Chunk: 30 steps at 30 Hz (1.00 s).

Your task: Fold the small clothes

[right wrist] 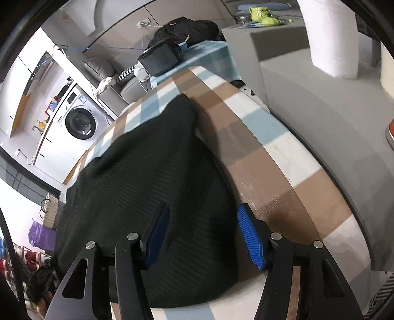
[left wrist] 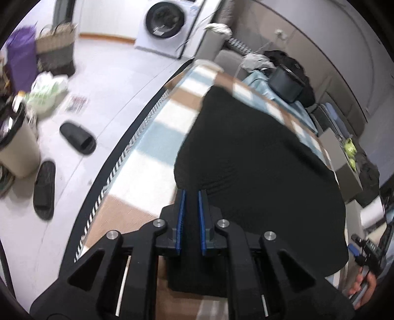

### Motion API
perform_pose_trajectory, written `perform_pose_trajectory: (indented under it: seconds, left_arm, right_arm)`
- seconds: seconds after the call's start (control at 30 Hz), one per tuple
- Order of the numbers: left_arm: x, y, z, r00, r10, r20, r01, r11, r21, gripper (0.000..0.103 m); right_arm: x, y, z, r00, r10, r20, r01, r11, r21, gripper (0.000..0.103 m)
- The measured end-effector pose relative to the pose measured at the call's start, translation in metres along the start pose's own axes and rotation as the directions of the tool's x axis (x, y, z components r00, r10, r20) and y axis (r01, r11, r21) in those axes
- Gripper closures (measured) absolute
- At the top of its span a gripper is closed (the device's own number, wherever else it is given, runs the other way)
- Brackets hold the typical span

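A black ribbed garment (left wrist: 258, 167) lies spread on a table under a checked brown, white and blue cloth (left wrist: 147, 137). My left gripper (left wrist: 191, 194) is shut on the garment's near left edge, with black fabric pinched between its blue pads. In the right wrist view the same garment (right wrist: 138, 187) fills the middle, over the checked cloth (right wrist: 283, 157). My right gripper (right wrist: 204, 219) is open, low over the garment's near right edge, with one blue pad (right wrist: 251, 236) beside the edge and the other over the fabric.
The table's left edge (left wrist: 115, 167) drops to a white floor with two black slippers (left wrist: 76, 140), a bin (left wrist: 14, 145) and bags. A washing machine (left wrist: 170, 22) stands behind. A black device (right wrist: 160, 59) and dark clothes lie at the far end. A grey sofa (right wrist: 320, 103) is on the right.
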<state>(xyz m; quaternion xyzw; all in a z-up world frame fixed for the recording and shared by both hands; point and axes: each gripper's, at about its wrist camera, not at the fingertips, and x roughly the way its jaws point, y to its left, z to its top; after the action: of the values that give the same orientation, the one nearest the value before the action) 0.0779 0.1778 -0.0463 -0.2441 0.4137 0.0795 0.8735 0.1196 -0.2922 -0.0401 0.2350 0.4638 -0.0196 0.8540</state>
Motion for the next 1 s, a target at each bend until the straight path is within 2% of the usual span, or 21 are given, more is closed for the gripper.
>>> perform_pose_trajectory:
  seconds: [0.03, 0.07, 0.1, 0.13, 0.17, 0.27, 0.33, 0.4, 0.43, 0.47, 0.5, 0.67, 0.77, 0.9, 0.93, 1.0]
  left_arm:
    - [0.001, 0.005, -0.001, 1.0, -0.021, -0.014, 0.021, 1.0, -0.018, 0.088]
    - [0.002, 0.01, -0.004, 0.999, -0.046, -0.027, 0.045, 0.999, -0.027, 0.073]
    - [0.001, 0.013, -0.007, 0.997, -0.065, -0.036, 0.064, 0.997, -0.035, 0.064]
    - [-0.002, 0.015, -0.01, 0.997, -0.067, -0.039, 0.065, 0.997, -0.042, 0.048]
    - [-0.003, 0.017, -0.013, 0.998, -0.058, -0.038, 0.057, 0.998, -0.037, 0.043]
    - [-0.002, 0.018, -0.021, 0.998, -0.007, -0.062, 0.007, 1.0, -0.005, 0.043]
    - [0.001, 0.019, -0.027, 0.997, -0.008, -0.077, 0.007, 1.0, -0.014, 0.043]
    - [0.003, 0.018, -0.032, 0.997, -0.008, -0.071, 0.008, 1.0, -0.006, 0.056]
    - [0.004, 0.016, -0.035, 0.998, -0.003, -0.063, 0.004, 1.0, 0.011, 0.078]
    - [0.004, 0.014, -0.038, 0.998, 0.001, -0.06, 0.001, 1.0, 0.027, 0.092]
    - [0.003, 0.01, -0.04, 0.999, -0.001, -0.047, 0.003, 0.999, 0.043, 0.095]
    - [-0.022, 0.007, -0.041, 0.999, -0.038, 0.028, 0.036, 0.998, 0.047, 0.098]
    - [-0.021, 0.009, -0.043, 0.999, -0.033, 0.013, 0.033, 0.998, 0.044, 0.098]
    - [-0.015, 0.015, -0.045, 0.999, -0.032, -0.004, 0.032, 0.999, 0.019, 0.098]
    - [-0.015, 0.016, -0.045, 0.999, -0.033, -0.004, 0.033, 0.999, 0.016, 0.098]
    - [-0.015, 0.016, -0.045, 1.0, -0.029, -0.006, 0.029, 0.999, 0.015, 0.098]
  right_arm:
    - [0.0, -0.002, -0.001, 1.0, -0.003, -0.003, 0.003, 1.0, 0.003, 0.044]
    - [0.0, -0.003, -0.002, 1.0, -0.004, -0.005, 0.004, 1.0, 0.005, 0.044]
    - [0.0, -0.005, -0.003, 1.0, -0.004, -0.01, 0.004, 1.0, 0.009, 0.044]
    - [-0.001, -0.006, -0.004, 1.0, -0.001, -0.01, 0.001, 1.0, 0.013, 0.044]
    - [-0.001, -0.007, -0.006, 1.0, 0.003, -0.009, -0.003, 1.0, 0.014, 0.044]
    - [-0.003, -0.01, -0.014, 1.0, 0.011, -0.015, -0.011, 1.0, 0.01, 0.044]
    - [-0.003, -0.012, -0.018, 0.999, 0.023, -0.024, -0.022, 1.0, 0.014, 0.044]
    - [-0.003, -0.015, -0.021, 0.999, 0.037, -0.03, -0.036, 0.999, 0.026, 0.044]
    - [-0.004, -0.016, -0.024, 0.999, 0.041, -0.029, -0.041, 0.999, 0.031, 0.044]
    - [-0.004, -0.017, -0.025, 0.999, 0.048, -0.025, -0.047, 0.998, 0.031, 0.044]
    - [-0.004, -0.018, -0.026, 0.998, 0.05, -0.024, -0.049, 0.998, 0.034, 0.044]
    - [-0.004, -0.021, -0.03, 0.997, 0.068, -0.025, -0.067, 0.997, 0.041, 0.044]
    - [-0.002, -0.022, -0.032, 0.997, 0.072, -0.016, -0.071, 0.997, 0.038, 0.047]
    - [0.006, -0.011, -0.03, 0.996, 0.092, -0.017, -0.093, 0.995, -0.035, 0.093]
    - [0.004, -0.008, -0.03, 0.995, 0.098, -0.002, -0.098, 0.994, -0.052, 0.094]
    - [-0.014, -0.006, -0.028, 0.981, 0.177, 0.082, -0.173, 0.983, -0.053, 0.096]
